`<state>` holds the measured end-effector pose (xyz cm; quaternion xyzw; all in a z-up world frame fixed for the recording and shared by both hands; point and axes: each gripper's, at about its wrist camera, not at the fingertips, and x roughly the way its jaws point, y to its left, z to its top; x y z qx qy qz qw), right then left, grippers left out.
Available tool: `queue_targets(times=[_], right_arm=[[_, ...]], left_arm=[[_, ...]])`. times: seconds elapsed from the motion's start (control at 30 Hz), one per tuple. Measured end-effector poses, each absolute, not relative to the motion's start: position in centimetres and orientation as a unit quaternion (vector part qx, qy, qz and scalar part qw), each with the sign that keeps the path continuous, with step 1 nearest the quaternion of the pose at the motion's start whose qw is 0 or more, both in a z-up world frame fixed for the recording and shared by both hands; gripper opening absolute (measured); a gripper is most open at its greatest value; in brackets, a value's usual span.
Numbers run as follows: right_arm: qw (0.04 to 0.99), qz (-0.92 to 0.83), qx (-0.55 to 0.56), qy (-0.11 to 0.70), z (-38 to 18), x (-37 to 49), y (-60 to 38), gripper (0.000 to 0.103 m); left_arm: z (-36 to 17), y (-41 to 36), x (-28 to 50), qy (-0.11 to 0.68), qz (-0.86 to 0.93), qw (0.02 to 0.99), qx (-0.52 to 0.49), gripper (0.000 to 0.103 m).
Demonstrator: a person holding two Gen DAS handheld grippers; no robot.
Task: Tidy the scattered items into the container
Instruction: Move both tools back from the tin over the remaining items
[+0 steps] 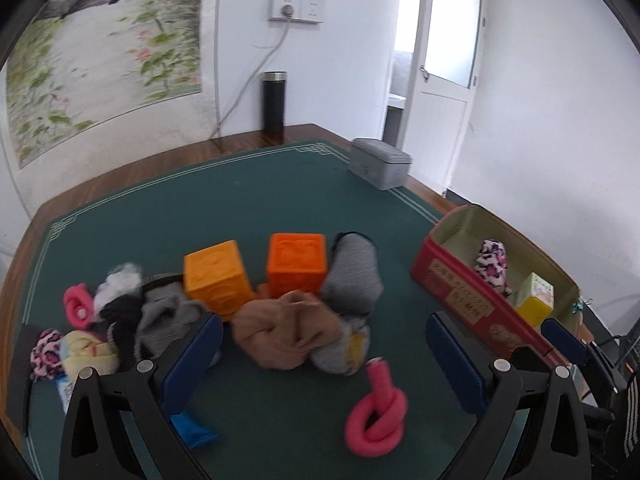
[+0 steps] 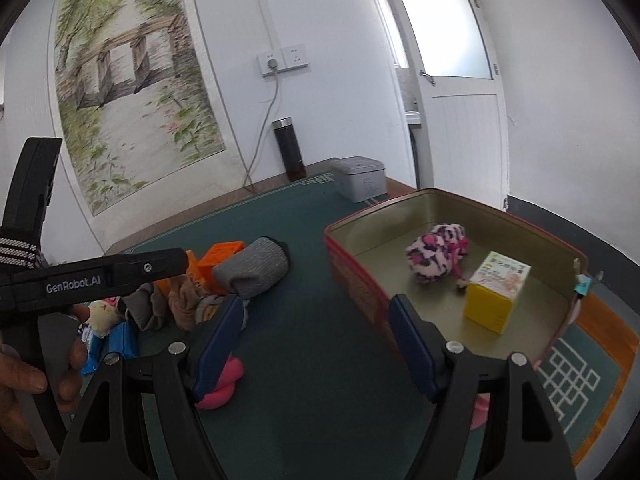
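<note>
"GenRobot.AI" on left gripper [image 2: 100,276], red tin [image 2: 348,264] label illegible

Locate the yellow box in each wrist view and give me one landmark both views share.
Left wrist: yellow box at right, inside the red tin, near its right end, beside the pink spotted plush.
Right wrist: yellow box right of centre, on the tin's floor, right of the plush.
Shared landmark: the black flask standing by the back wall.
</note>
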<state>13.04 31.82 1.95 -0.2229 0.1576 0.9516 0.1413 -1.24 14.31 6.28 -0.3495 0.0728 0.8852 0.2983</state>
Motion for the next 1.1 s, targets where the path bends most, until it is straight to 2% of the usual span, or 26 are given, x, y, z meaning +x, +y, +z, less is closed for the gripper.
queue_targets(times=[0.2,0.4,0.7,1.1], right_arm=[[0.089,0.950,-0.261,0.144,0.7,9.9,28.4,0.078],[0.054,0.948,-0.289,0.121,0.4,7.5,26.2,0.078],[0.038,0.943,-0.314,0.105,-0.9,6.4,24.7,0.079],[0.054,0.930,-0.346,0.113,-2.8,6.8,26.6,0.079]], left_arm=[[4.5,7.6,-1.8,0.049,0.915,0.205,-0.345,0.103],[2.9,5.5,-2.0,0.050,0.926,0.139,-0.348,0.103],[1.5,5.4,-2.3,0.056,0.922,0.124,-0.361,0.103],[0.9,-0.9,-3.3,-0.035,0.920,0.107,-0.377,0.103]])
